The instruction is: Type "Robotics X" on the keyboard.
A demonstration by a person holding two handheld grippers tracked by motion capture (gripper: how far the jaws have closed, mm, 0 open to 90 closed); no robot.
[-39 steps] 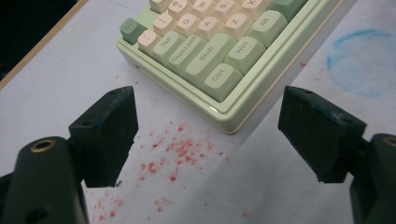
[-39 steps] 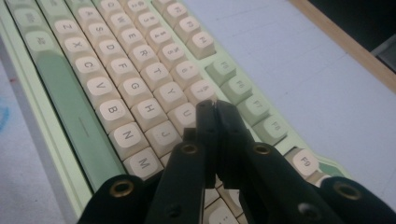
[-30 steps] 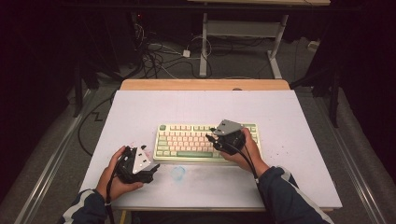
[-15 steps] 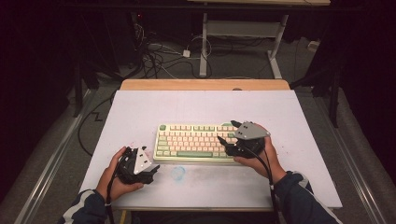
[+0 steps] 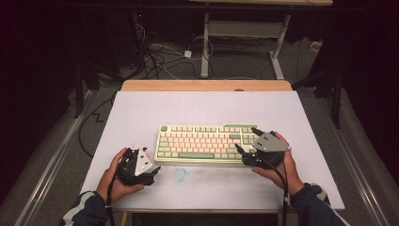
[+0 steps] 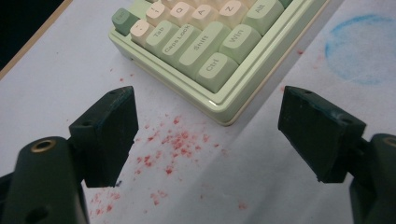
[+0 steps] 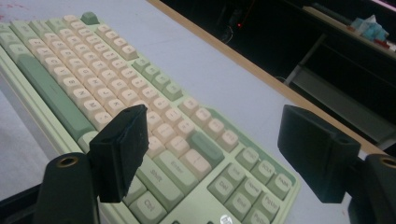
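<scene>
Your left black two-jaw gripper point(image 5: 151, 165): jaws wide apart, holding nothing, aimed at the near-left corner of the pale green and cream keyboard point(image 5: 205, 142), just short of it. Your right black two-jaw gripper point(image 5: 246, 140): jaws wide apart, empty, over the keyboard's right end. Keyboard: mid white table point(image 5: 141, 113), long axis left-right, parallel to your edge.

Table point(image 5: 141, 113) evenly lit, surroundings dark, tongs blurred
</scene>
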